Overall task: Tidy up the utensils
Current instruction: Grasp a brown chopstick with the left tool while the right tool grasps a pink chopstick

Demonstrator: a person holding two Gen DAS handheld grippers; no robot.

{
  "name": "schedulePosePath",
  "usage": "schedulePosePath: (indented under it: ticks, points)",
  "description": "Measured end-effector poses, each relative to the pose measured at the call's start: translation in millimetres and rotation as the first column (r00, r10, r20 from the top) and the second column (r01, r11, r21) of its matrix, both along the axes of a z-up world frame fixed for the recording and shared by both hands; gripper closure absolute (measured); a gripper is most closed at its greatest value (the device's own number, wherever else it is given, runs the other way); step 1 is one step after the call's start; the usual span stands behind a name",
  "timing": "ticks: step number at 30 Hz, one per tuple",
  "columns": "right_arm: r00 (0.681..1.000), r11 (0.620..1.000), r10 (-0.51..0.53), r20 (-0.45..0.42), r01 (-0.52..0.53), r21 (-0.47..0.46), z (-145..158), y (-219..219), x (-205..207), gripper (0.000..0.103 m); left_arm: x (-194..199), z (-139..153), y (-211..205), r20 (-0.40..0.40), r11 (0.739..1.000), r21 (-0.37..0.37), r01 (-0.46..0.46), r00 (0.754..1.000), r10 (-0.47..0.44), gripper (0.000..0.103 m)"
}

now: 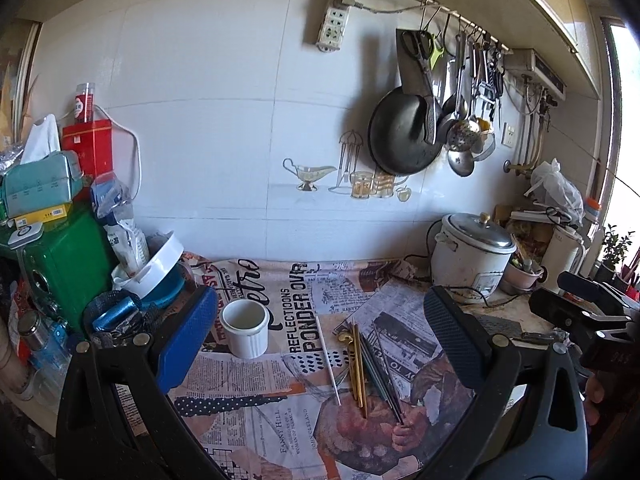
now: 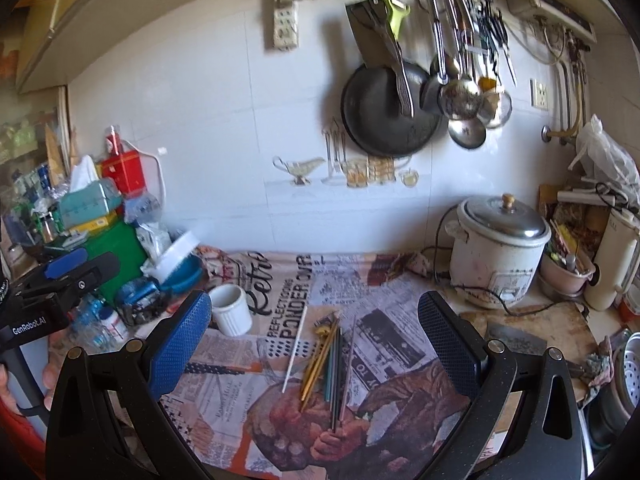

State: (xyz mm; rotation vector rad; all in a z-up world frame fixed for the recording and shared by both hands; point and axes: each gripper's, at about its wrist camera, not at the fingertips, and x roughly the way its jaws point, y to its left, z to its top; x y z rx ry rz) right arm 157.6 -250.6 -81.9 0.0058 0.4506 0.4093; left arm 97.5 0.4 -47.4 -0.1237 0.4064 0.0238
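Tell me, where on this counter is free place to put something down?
Free cloth lies between the white cup and the white stick, and behind the utensil pile toward the rice cooker. The left clutter is crowded. Both jaws stand open.

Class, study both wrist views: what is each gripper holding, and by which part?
Nothing is held. The left gripper and right gripper are both open above the cloth; the utensils lie untouched beside the white cup.

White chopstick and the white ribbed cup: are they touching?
Apart. The left wrist view shows printed cloth between the white chopstick and the white ribbed cup; the right wrist view shows the same gap.
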Motion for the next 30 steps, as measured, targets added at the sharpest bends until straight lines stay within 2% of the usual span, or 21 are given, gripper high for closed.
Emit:
schedulePosePath:
  ticks: [6,12,17,23,24,26,28,30]
  points:
    - [0.991,0.998,-0.026,-0.134,0.018,-0.064,-39.2,-1.4,47.4,0.0,48.2,-39.6,-0.9,-0.095,0.997,0.013,-0.074,0.993,0.075,0.0]
    - [0.956,0.991,-0.07,-0.284,0.035,-0.126,-83.2,-7.4,98.6,0.001,103.7,-90.4,-5.3,-0.241,0.994,0.042,-0.098,0.965,0.106,0.0]
    - [0.909,0.985,-0.101,-0.404,0.034,-0.169,-125.2,-16.0,143.5,0.002,152.5,-144.2,-11.7,-0.4,0.997,0.025,-0.08,0.913,0.083,0.0]
    - [0.847,0.983,-0.084,-0.525,-0.016,-0.183,-168.3,-11.8,184.5,0.014,193.1,-196.9,-26.7,-0.518,0.997,0.044,-0.062,0.852,0.076,0.0]
    - [0.834,0.984,-0.075,-0.547,-0.028,-0.177,-175.1,-9.4,190.8,0.017,199.3,-204.4,-28.8,-0.536,0.998,0.042,-0.056,0.841,0.069,0.002]
    - [0.801,0.986,-0.053,-0.596,-0.052,-0.158,-188.0,-5.4,203.7,0.019,212.0,-218.9,-32.5,-0.582,0.999,0.026,-0.037,0.812,0.046,0.016]
    - [0.771,0.989,-0.034,-0.635,-0.067,-0.134,-198.1,-2.1,215.4,0.026,223.7,-232.0,-34.7,-0.621,1.0,0.012,-0.029,0.783,0.03,0.022]
    - [0.741,0.991,-0.008,-0.671,-0.086,-0.107,-208.5,2.7,226.4,0.032,232.5,-242.2,-36.0,-0.642,0.999,-0.003,-0.034,0.766,0.024,0.028]
